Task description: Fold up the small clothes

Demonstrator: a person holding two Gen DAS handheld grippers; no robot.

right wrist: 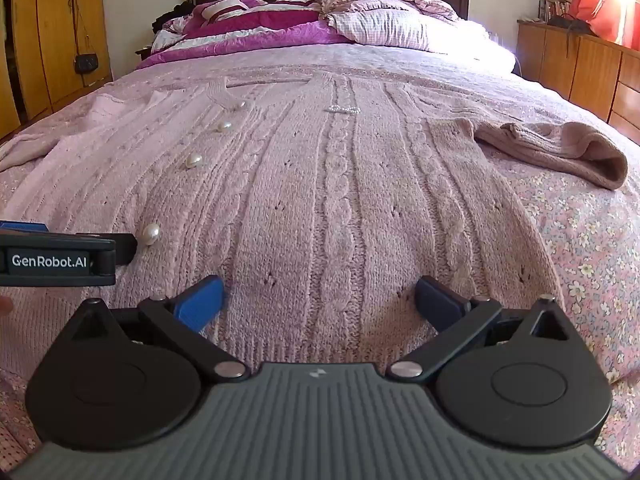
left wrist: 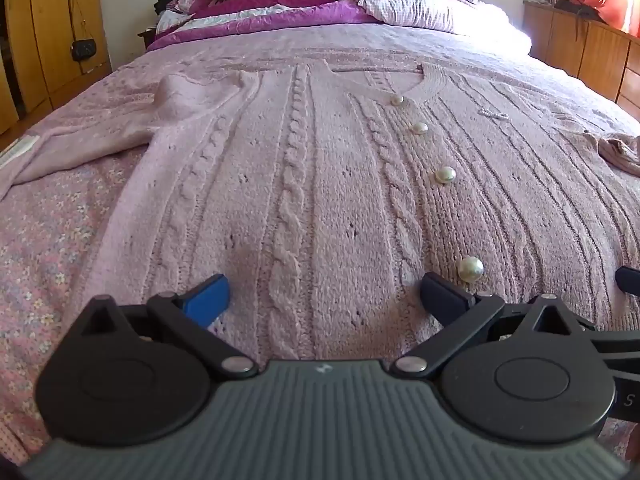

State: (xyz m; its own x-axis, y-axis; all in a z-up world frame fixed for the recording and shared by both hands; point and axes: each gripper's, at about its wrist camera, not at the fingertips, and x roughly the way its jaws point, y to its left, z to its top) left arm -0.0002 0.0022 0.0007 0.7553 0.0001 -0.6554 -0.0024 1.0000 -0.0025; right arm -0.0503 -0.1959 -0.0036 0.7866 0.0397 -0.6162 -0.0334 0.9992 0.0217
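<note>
The left gripper [left wrist: 324, 300] has its jaws spread wide, with nothing between them but the knit of the cardigan [left wrist: 320, 184] below. Its blue pads [left wrist: 208, 300] sit just over the hem end of the cardigan; whether they touch the wool cannot be told. The right gripper [right wrist: 320, 300] is spread just as wide and grips nothing, low over the same hem, on the cardigan's other half.

The cardigan lies flat and face up on the bedspread [left wrist: 48, 248], collar toward the pillows [left wrist: 416, 4], hem toward the grippers. A row of pearl buttons [left wrist: 445, 175] runs down its middle.

Only the left wrist view shows the cardigan's left sleeve [left wrist: 100, 140] spread out sideways from the body, and the collar opening. There a dark tip of the right gripper pokes in at the edge beyond the lowest button.

Only the right wrist view shows the right sleeve [right wrist: 560, 152] bunched and folded beside the cardigan, its cuff rolled over. It also shows the left gripper [right wrist: 60, 256] side-on, near the lowest button [right wrist: 151, 234], and a small bead bow [right wrist: 343, 109] on the chest
</note>
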